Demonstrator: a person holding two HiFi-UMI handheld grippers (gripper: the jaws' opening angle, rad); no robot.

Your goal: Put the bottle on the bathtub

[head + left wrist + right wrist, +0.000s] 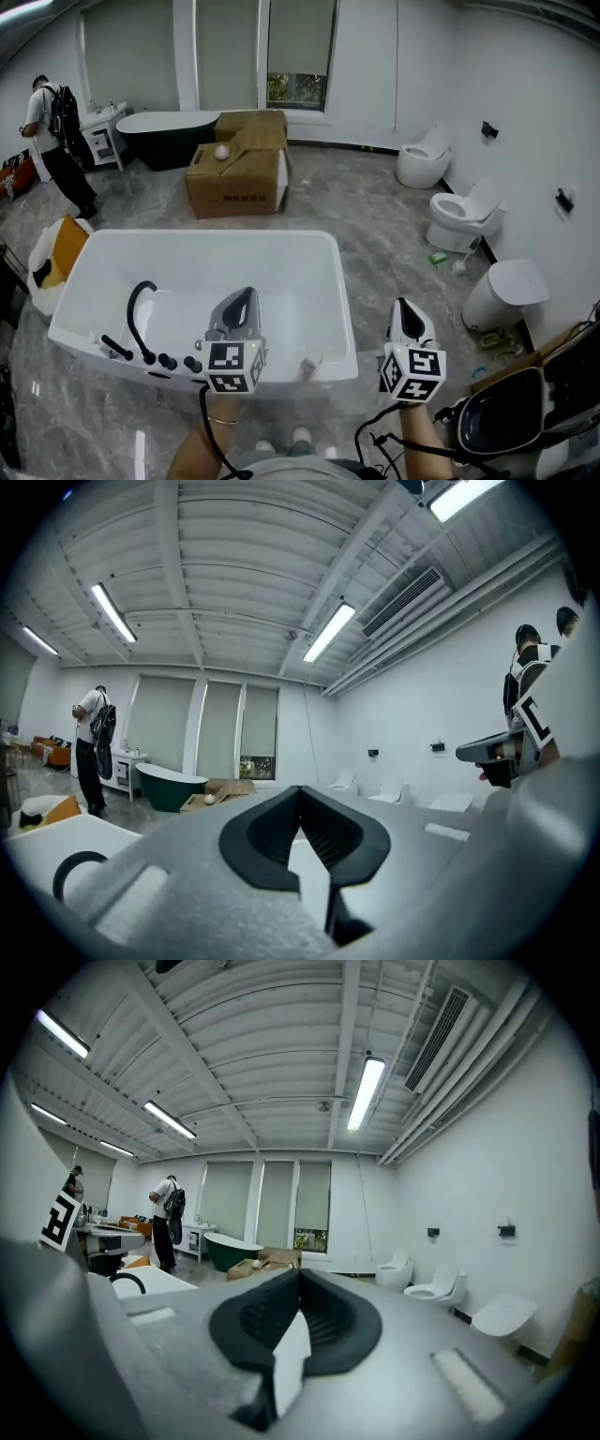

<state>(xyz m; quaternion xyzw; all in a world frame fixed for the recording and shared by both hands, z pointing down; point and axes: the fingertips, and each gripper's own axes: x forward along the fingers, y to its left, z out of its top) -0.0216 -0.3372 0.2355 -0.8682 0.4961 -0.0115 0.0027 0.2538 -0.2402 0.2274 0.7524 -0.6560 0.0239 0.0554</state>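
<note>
One large white bathtub (187, 235) fills the middle of the head view. Both grippers are held level by its near edge, the left gripper (246, 298) and the right gripper (404, 307), each with its jaws pressed together on nothing. A small pale object (307, 367) stands on the near rim between them. It is too small to name surely, but it may be the bottle. If so, I judge the task finished; if not, nothing is begun.

Bright, even light falls from ceiling strip lights (366, 1091). Fisheye distortion bends the edges, and the corners go dark.
</note>
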